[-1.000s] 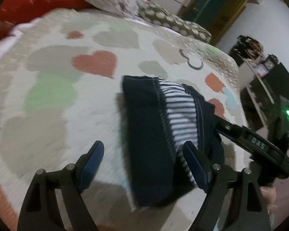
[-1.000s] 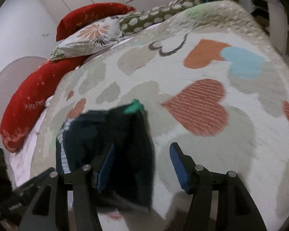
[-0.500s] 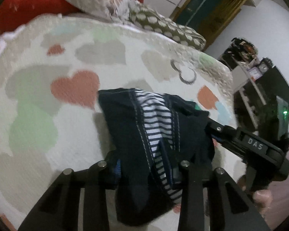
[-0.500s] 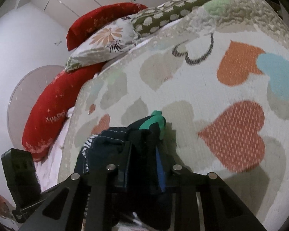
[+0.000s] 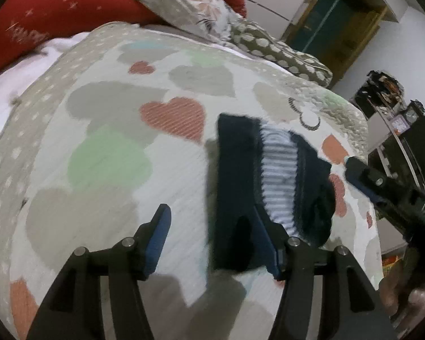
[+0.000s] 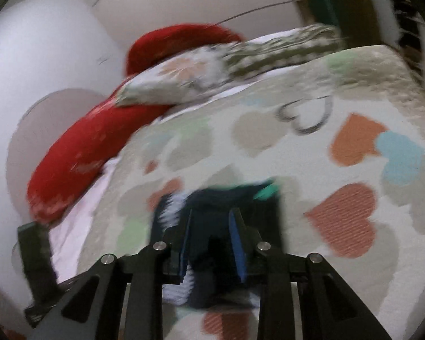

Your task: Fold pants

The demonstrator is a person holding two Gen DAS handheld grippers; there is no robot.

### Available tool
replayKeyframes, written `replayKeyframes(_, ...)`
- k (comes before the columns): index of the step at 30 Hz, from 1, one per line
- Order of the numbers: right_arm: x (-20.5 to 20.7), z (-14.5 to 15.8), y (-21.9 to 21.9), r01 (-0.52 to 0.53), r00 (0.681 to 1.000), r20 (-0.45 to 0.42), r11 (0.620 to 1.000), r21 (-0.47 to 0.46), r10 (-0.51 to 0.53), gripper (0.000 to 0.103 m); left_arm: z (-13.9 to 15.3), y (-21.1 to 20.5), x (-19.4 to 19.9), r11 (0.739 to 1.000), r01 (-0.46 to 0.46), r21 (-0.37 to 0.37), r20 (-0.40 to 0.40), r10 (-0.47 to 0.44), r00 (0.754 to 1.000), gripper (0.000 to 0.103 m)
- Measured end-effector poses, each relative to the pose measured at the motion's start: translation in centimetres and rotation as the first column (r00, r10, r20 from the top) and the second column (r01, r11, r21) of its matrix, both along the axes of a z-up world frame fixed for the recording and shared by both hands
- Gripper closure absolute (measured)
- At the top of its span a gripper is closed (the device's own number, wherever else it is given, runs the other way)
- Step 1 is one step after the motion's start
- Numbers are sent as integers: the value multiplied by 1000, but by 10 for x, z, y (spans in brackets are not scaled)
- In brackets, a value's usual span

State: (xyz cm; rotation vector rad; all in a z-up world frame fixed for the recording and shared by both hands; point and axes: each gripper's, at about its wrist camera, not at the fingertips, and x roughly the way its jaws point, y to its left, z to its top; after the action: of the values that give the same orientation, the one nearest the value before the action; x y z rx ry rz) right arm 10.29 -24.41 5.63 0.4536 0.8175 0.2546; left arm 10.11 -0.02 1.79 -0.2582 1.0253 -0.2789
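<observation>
Pants [image 5: 240, 187], folded on the bedspread [image 5: 99, 198]: left gripper [image 5: 215, 243] released beside them, right gripper [image 6: 211, 240] grasping them.

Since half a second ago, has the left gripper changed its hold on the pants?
Yes. The left gripper has opened; its fingers, then shut on the pants, now stand apart. The pants lie on the heart-print bedspread.

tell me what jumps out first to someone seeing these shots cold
The folded dark pants with a striped lining lie in the middle of a heart-patterned bedspread. The left gripper stands open, one finger over the pants' near edge, while the right gripper has its fingers close together around the blurred fabric. Red pillows sit at the head of the bed.
</observation>
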Motion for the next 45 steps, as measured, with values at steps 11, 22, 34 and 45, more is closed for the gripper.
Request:
replayKeyframes(11,-5,-18,21,15,997,-77,997,-75,-21,75,5,29,-57,994,-60,87,45,57,997,36)
replayKeyframes(22,64,-39,57,-43,981,-192,986,-163,12,66,-1,46,-81,985,-82,150,33,78,996,35)
replayKeyframes(34,-15,-56,26,26,991,-124,985,-169,-47,45,20,32,-103,970,-87,229,140,55,989,32)
replayKeyframes(45,-78,-23,5,96,994,-28,965,-243,-106,45,40,-4,-72,987,-17,160,153,-7,988,23)
